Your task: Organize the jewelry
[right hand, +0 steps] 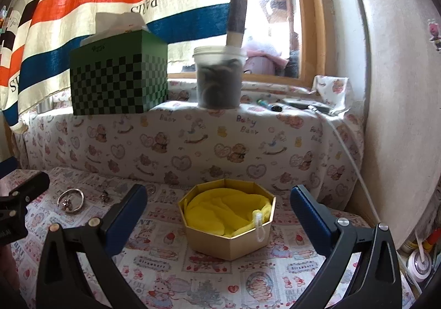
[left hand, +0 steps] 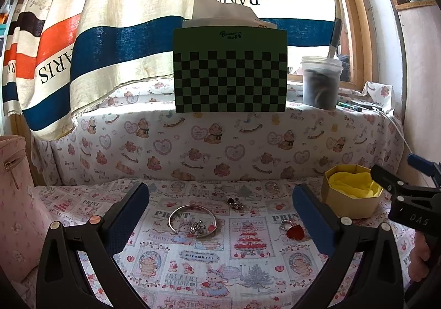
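Note:
On the printed cloth lie a silver bangle [left hand: 192, 221] with a small silver charm [left hand: 197, 227] inside it, a dark earring piece [left hand: 234, 203], a red heart pendant [left hand: 294, 231] and a small ring [left hand: 274, 186]. My left gripper [left hand: 220, 215] hangs open above them, empty. An octagonal gold box [right hand: 230, 242] lined with yellow cloth [right hand: 226, 212] sits between the fingers of my right gripper [right hand: 219, 215], which is open and empty. A white clasp [right hand: 259, 226] hangs over the box rim. The bangle [right hand: 70, 201] shows at far left in the right wrist view, the box [left hand: 351, 203] at right in the left wrist view.
A green checkered tissue box [left hand: 230, 72] and a lidded plastic jar [left hand: 321, 83] stand on the raised ledge behind. A striped curtain [left hand: 137, 19] hangs over the window. A pink bag [left hand: 16, 198] is at far left. A white cable [right hand: 350, 154] runs down the right wall.

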Action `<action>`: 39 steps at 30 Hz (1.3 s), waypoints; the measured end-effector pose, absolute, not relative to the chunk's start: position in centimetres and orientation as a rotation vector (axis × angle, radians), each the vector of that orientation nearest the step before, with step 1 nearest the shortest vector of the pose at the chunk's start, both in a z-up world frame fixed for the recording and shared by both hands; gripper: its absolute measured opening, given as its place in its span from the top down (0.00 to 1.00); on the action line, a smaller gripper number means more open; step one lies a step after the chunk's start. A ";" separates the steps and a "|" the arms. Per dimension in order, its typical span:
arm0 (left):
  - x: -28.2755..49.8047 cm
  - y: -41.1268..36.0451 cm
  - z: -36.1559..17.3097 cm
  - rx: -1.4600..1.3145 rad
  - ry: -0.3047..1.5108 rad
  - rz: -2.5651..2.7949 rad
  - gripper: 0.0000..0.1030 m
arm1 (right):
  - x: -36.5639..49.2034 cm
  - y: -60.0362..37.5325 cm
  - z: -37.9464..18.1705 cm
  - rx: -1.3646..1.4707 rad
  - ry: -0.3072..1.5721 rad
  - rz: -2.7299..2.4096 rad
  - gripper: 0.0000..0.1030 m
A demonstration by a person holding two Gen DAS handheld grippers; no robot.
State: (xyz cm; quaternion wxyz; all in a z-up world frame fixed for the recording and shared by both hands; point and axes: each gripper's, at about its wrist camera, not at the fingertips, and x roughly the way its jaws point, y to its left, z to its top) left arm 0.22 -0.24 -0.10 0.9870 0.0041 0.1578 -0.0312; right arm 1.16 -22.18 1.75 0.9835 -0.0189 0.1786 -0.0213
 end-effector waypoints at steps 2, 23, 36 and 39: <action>0.3 -0.3 -0.1 0.009 0.321 -0.056 0.00 | 1.4 -22.2 1.7 -0.031 0.373 -0.049 0.00; 2.2 0.9 -0.8 -0.017 0.444 -0.053 0.00 | 1.5 -22.5 1.5 -0.021 0.395 -0.041 0.00; 6.6 7.7 -1.0 -0.108 0.645 -0.068 0.45 | 4.8 -18.4 1.2 0.045 0.709 0.265 0.07; 7.3 8.7 -1.7 -0.160 0.710 -0.100 0.51 | 6.1 -16.6 0.2 0.046 0.791 0.312 0.20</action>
